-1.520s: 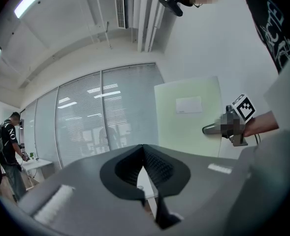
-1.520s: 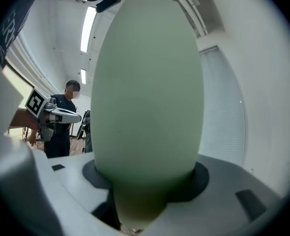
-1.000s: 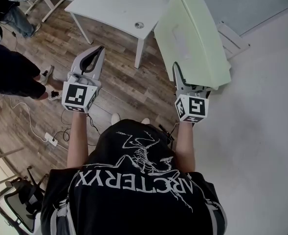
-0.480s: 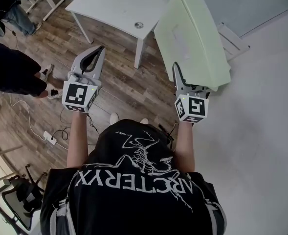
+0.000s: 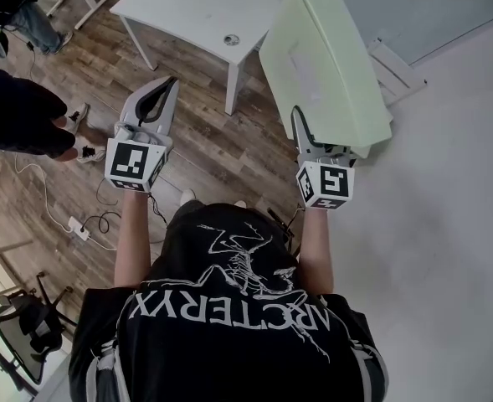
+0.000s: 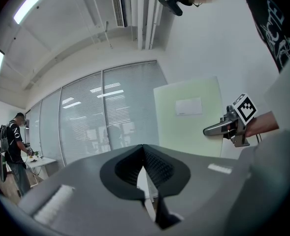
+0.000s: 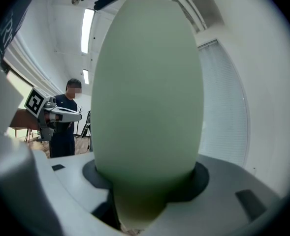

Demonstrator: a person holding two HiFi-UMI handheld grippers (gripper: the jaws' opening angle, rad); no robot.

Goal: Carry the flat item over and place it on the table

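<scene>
Wood-plank flooring [image 5: 221,153] spreads beneath a person standing short of a white bench [image 5: 196,7] at the upper centre of the head view. Right of centre, the right gripper [image 5: 297,117] is clamped on the near edge of a pale green flat board [image 5: 326,65]. The board is held off the floor and reaches away toward the upper right, its far end beside the bench's right edge in the frame. At left, the left gripper [image 5: 167,89] is held well apart from the board, jaws together on nothing.
</scene>
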